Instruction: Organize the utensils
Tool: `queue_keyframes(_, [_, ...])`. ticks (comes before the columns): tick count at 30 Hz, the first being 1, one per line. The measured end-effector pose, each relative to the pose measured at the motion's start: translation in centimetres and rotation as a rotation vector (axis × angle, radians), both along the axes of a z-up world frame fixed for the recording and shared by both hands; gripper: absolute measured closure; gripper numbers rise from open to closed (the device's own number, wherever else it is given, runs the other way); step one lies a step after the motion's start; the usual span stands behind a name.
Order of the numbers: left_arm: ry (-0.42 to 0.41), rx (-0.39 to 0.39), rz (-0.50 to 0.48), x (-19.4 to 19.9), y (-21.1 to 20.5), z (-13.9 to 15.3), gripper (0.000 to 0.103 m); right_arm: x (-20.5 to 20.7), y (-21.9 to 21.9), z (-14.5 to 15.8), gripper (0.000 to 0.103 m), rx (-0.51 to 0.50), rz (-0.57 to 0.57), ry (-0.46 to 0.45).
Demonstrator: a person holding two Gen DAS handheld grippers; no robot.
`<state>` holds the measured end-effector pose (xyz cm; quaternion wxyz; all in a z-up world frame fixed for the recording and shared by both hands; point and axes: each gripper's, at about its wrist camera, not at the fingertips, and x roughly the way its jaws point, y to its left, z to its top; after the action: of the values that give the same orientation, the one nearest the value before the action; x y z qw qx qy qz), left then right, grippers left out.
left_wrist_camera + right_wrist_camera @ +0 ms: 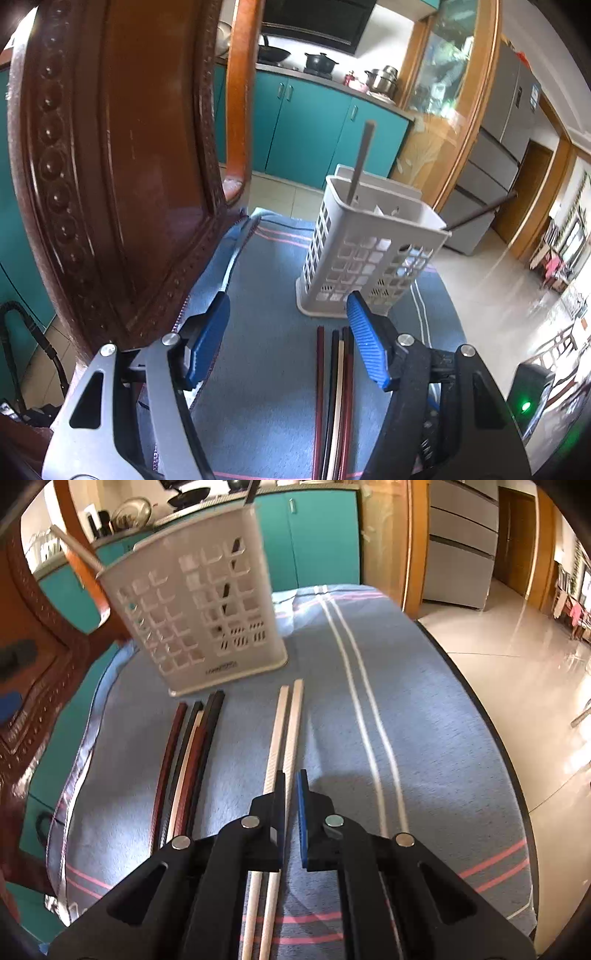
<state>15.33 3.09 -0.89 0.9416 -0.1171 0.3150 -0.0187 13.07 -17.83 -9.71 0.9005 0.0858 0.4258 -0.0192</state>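
Observation:
A white slotted utensil holder [364, 254] [192, 602] stands on the blue cloth, with a grey chopstick [360, 166] upright in it and a dark one [480, 213] leaning out to the right. A bundle of dark, red and white chopsticks [334, 391] [188, 753] lies in front of it. My left gripper [288, 314] is open above the cloth, and the bundle's far ends lie just inside its right pad [369, 350]. A pair of white chopsticks [286, 720] lies flat and runs under my right gripper [291, 773], which is shut with nothing seen between its pads.
The blue striped cloth [388, 720] covers a rounded table whose dark edge [480, 709] drops to a shiny tiled floor on the right. A carved brown chair back [110, 155] rises close on the left. Teal kitchen cabinets [306, 125] stand behind.

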Motion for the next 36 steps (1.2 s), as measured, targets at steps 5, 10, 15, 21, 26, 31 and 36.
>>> queue_keyframes(5, [0.044,0.022,-0.04,0.4,-0.8,-0.8,0.037,0.0,-0.4,0.0,0.096,0.024,0.006,0.014])
queue_keyframes(10, [0.098,0.041,-0.048,0.9,-1.0,-1.9,0.037,0.1,-0.8,-0.3,0.096,0.02,-0.007,0.027])
queue_keyframes(15, [0.155,0.07,-0.072,1.5,-1.6,-3.1,0.035,-0.1,-2.1,-0.8,0.094,0.064,-0.043,0.052])
queue_keyframes(21, [0.271,0.027,-0.135,2.7,-2.0,-5.4,0.035,-0.3,-2.6,-0.7,0.079,0.063,-0.053,0.037])
queue_keyframes(26, [0.35,0.008,-0.144,3.3,-2.0,-7.5,0.035,-0.7,-3.0,0.0,0.071,0.052,-0.054,0.011])
queue_keyframes(31, [0.402,0.007,-0.175,3.7,-3.1,-9.3,0.035,-0.6,-3.2,0.1,0.069,0.066,-0.038,0.02])
queue_keyframes(36, [0.411,0.038,-0.172,4.1,-3.9,-10.3,0.036,-0.7,-3.4,0.2,0.069,0.071,-0.027,0.021])
